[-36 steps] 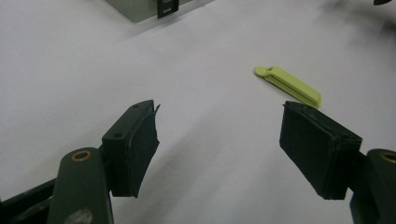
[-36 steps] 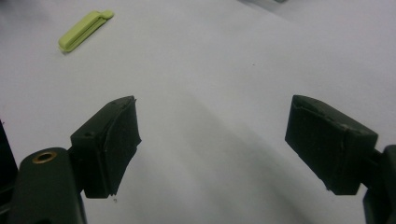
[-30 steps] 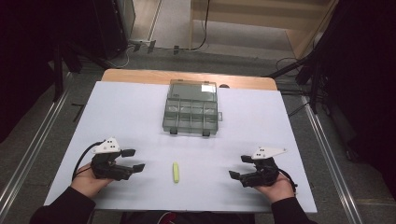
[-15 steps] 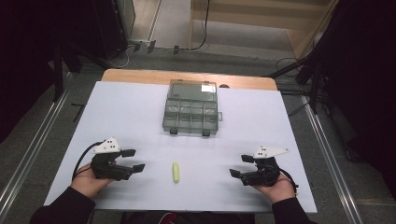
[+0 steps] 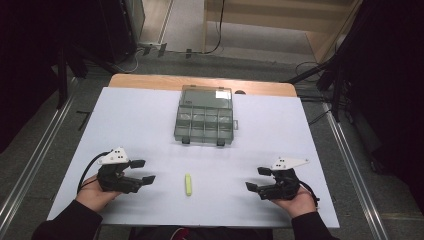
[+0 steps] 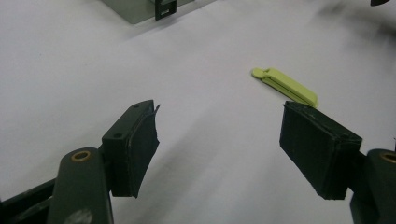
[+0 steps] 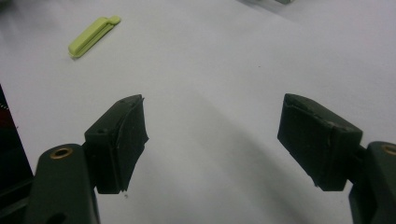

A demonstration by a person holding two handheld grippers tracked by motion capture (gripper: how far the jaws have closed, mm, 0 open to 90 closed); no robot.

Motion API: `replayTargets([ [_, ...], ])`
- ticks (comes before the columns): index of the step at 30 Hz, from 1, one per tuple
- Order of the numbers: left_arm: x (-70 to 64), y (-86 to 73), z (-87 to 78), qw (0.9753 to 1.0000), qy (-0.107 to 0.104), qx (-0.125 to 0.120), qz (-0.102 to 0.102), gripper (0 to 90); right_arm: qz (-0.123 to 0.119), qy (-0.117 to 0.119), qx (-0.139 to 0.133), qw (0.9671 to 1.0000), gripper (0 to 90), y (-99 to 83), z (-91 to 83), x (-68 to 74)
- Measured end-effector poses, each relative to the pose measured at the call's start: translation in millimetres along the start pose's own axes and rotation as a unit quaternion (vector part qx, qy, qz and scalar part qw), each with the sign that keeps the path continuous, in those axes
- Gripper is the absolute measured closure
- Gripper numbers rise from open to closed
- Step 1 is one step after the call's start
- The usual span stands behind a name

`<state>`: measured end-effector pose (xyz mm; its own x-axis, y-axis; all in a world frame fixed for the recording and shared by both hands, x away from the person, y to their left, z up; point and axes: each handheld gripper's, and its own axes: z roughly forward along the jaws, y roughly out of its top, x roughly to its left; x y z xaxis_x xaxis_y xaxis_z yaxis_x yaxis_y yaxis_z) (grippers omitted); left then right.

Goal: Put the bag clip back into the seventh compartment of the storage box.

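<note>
A small yellow-green clip [image 5: 188, 184] lies flat on the white table near its front edge, between my two grippers. It also lies ahead and to the right in the left gripper view [image 6: 285, 86], and at the upper left in the right gripper view [image 7: 92, 36]. My left gripper [image 5: 142, 171] rests on the table left of the clip, open with nothing between its jaws [image 6: 219, 149]. My right gripper [image 5: 258, 179] rests to the clip's right, also open and holding nothing [image 7: 212, 140]. A clear grey compartment box [image 5: 205, 121] with its lid closed sits at the table's middle back.
The white table sheet [image 5: 130, 120] stretches bare around the box. A wooden strip [image 5: 150, 80] borders the far edge. Metal rails [image 5: 350, 165] run along both sides of the table, with dark equipment and cables on the floor beyond.
</note>
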<state>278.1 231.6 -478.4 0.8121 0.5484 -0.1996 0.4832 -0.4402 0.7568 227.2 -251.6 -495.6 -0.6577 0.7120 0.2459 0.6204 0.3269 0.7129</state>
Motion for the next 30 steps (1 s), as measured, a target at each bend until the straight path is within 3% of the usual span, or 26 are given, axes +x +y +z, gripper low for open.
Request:
replayTargets([
  [3, -0.4, 0.0, 0.5, 1.0, 0.0, 0.002, 0.001, 27.0, 0.009, 0.0, 0.008, 0.9999, 24.9, -0.1, 0.5, -0.2],
  [11, -0.5, -0.1, 0.0, 1.0, 0.001, -0.002, 0.001, 27.0, 0.005, 0.006, 0.006, 1.0, 25.3, -0.4, -0.2, -0.2],
  [16, -1.0, 0.1, -0.2, 1.0, -0.001, -0.004, 0.004, 27.0, 0.028, 0.012, 0.011, 0.9995, 25.4, 0.1, 1.0, -1.4],
  [30, -0.5, 0.2, -0.2, 1.0, 0.006, -0.001, 0.001, 27.1, 0.02, 0.024, 0.009, 0.9995, 25.6, 2.5, 1.4, -4.7],
])
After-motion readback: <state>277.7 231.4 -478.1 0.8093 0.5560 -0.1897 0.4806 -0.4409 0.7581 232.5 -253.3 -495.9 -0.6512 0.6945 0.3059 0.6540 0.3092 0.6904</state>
